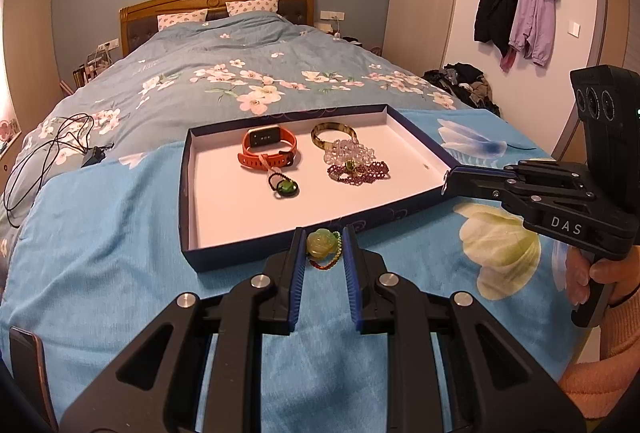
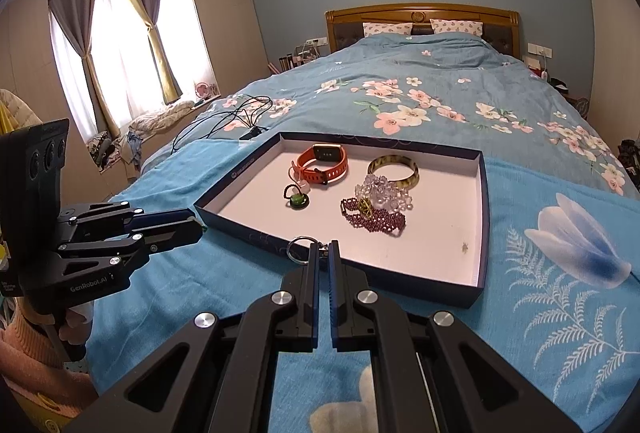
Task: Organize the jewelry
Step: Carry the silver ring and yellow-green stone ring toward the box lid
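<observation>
Now carrying: left gripper fingers clamping pale green carved-stone pendant, right gripper fingers pinching silver metal keyring; next, releasing inside shallow navy cardboard tray.

Jade rose pendant on beaded cord — just outside tray.

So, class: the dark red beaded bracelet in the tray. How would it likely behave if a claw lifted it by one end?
The dark red beaded bracelet lies slumped in loose folds on the tray, so it would probably hang limp rather than hold its shape. Its small beads suggest little weight. Its end lies against the clear bead bracelet, so it may drag that along.
</observation>
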Motion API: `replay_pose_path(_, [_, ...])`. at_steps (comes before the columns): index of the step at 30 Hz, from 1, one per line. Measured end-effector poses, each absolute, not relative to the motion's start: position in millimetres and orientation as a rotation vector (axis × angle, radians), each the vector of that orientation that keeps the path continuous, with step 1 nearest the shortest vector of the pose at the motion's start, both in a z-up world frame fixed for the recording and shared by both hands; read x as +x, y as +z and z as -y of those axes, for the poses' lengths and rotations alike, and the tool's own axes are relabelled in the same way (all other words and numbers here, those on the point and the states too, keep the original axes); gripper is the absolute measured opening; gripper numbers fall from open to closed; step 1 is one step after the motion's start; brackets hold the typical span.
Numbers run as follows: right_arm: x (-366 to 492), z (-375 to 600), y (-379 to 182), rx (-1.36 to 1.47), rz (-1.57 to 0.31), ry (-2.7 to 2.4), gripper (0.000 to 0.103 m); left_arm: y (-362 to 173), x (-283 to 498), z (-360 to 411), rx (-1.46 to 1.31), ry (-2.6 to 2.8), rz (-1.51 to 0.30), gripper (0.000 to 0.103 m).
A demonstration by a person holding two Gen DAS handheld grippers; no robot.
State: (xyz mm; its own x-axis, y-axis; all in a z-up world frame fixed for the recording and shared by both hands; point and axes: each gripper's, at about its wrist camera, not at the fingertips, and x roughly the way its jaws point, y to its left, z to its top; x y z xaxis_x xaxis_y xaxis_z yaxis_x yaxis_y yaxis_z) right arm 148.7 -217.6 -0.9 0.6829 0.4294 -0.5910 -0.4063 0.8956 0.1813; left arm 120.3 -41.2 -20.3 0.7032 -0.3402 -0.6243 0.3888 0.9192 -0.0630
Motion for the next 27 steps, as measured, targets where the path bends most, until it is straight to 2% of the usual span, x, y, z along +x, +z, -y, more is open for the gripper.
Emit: replay_pose_path(27, [173, 222, 14, 0.029, -0.634, 0.455, 0.003, -8, 149, 43, 0.075, -0.379, -0.639, 0.019])
